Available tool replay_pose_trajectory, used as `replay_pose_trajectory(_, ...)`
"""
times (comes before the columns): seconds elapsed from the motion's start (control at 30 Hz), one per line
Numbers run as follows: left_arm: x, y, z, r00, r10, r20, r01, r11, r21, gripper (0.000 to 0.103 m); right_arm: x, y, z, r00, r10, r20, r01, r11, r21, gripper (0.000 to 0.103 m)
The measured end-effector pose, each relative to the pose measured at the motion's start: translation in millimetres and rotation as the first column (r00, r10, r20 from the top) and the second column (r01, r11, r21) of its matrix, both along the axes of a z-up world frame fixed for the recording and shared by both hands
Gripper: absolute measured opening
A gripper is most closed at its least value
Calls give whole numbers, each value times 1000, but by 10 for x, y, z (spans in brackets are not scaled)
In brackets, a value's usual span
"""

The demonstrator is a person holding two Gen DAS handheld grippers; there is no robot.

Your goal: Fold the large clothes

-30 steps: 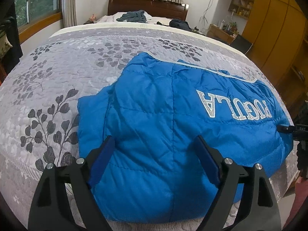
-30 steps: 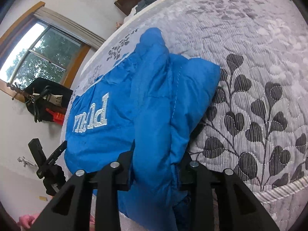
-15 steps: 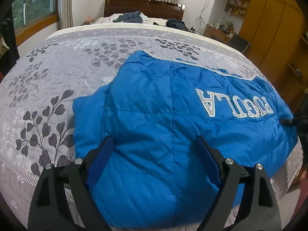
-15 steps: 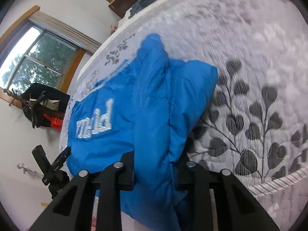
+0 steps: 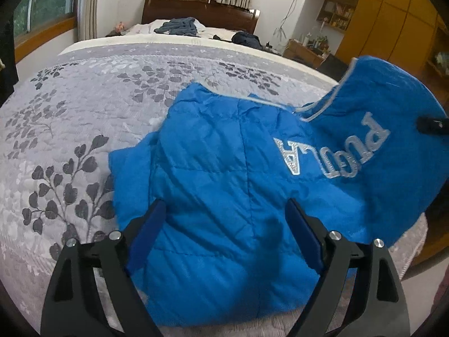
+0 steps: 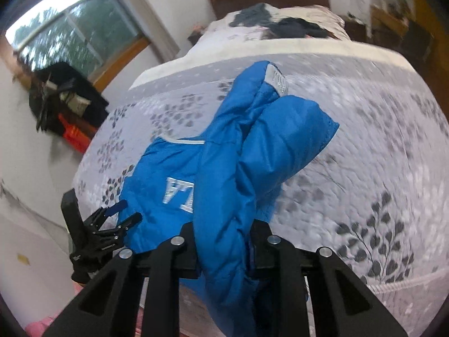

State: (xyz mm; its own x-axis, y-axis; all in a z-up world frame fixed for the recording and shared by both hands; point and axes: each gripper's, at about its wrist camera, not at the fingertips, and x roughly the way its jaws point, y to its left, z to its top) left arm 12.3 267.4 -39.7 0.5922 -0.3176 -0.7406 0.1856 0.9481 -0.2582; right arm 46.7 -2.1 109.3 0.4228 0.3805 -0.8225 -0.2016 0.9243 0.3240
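A blue puffer jacket point(image 5: 224, 174) with white lettering lies on the grey leaf-patterned bedspread point(image 5: 84, 106). My left gripper point(image 5: 227, 224) hovers open over the jacket's near part, nothing between its blue pads. In the right wrist view my right gripper point(image 6: 223, 238) is shut on a thick bunch of the jacket point(image 6: 224, 210), and that end is lifted off the bed. From the left wrist view the raised end point(image 5: 393, 140) stands up at the right, curling toward the middle, with the right gripper's tip point(image 5: 432, 123) dark against it. The left gripper point(image 6: 112, 224) shows at the right wrist view's lower left.
Dark clothes point(image 5: 179, 26) lie near the wooden headboard point(image 5: 196, 8) at the far end of the bed. Wooden cabinets point(image 5: 387, 28) and a cluttered desk stand at the right. A window and a black bag point(image 6: 61, 90) are at the left wall.
My right gripper has lifted its end of the jacket up off the bed and swung it toward the middle. The left gripper stayed open over the near part.
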Motion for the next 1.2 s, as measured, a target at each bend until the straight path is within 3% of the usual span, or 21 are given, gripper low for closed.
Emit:
replay_pose_trajectory(0.2,-108,297,134,1000,23,17,-22,998,-57,86,128,781,42,993,116,-14,-117,983,-140,23)
replay_pose_trajectory(0.4,-200,514,208,997,60,38,-57,995,-77,86,179,1489,-177,972,224,-67,-234,942,-241,23)
replay_pose_trajectory(0.67,-237,790,205,993,111,29,-108,989,-96,86,294,1973,-596,946,285,-153,-315,917,-245,23)
replay_pose_trajectory(1.0,-221,867,192,993,113,15,-110,985,-135,86,346,2143,-916,931,309,-193,-349,909,-226,28)
replay_pose_trajectory(1.07,-198,859,195,995,103,5,-101,983,-156,86,343,2163,-929,928,318,-195,-357,909,-217,34)
replay_pose_trajectory(1.13,-163,860,201,995,95,-10,-95,978,-188,86,333,2166,-887,923,331,-196,-367,911,-188,48)
replay_pose_trajectory(1.2,-132,860,223,996,86,-16,-88,973,-215,86,279,2149,-775,922,342,-182,-372,912,-173,52)
